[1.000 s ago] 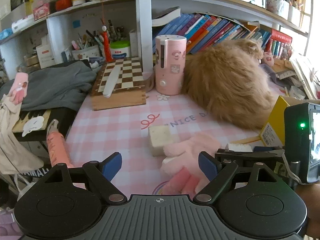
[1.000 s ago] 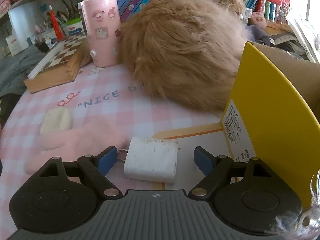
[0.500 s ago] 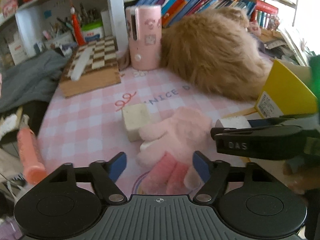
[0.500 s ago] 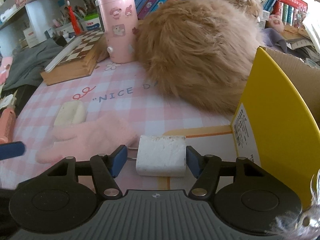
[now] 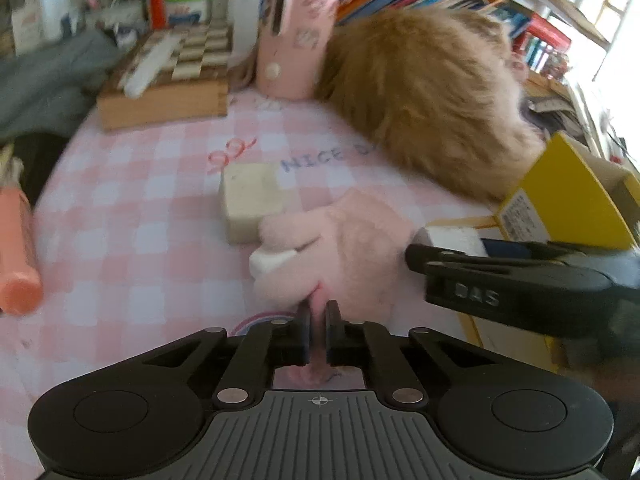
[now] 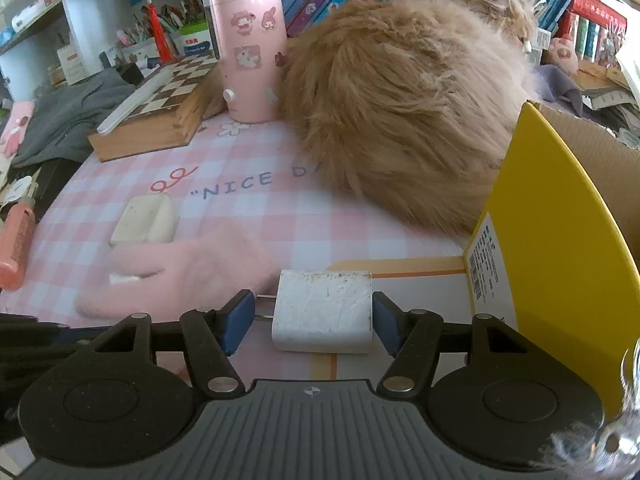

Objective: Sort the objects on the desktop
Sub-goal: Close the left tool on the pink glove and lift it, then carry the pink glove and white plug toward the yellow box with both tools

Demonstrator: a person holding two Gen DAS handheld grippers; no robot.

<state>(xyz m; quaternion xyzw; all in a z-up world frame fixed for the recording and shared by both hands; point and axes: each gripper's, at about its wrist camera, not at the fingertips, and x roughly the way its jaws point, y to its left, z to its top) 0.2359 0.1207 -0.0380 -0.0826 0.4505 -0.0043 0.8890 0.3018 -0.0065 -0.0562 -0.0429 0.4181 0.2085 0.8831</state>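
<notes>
A fluffy pink glove (image 5: 344, 248) lies on the pink checked mat; it also shows in the right wrist view (image 6: 192, 268). My left gripper (image 5: 318, 330) is shut on the glove's cuff. A cream eraser-like block (image 5: 250, 196) sits just beyond the glove, also seen from the right (image 6: 144, 220). A white charger block (image 6: 322, 310) lies between the pads of my right gripper (image 6: 314, 318); the right pad touches it and the left pad stands a little off by its prongs. A yellow cardboard box (image 6: 560, 216) stands at the right.
A large tan furry mass (image 6: 400, 100) covers the back right of the mat. A pink Melody tumbler (image 6: 250, 68) and a wooden chessboard box (image 6: 160, 112) stand at the back. A coral tube (image 6: 16, 236) lies at the mat's left edge.
My left gripper moved forward and closed on the pink glove's cuff. My right gripper narrowed around the white charger block.
</notes>
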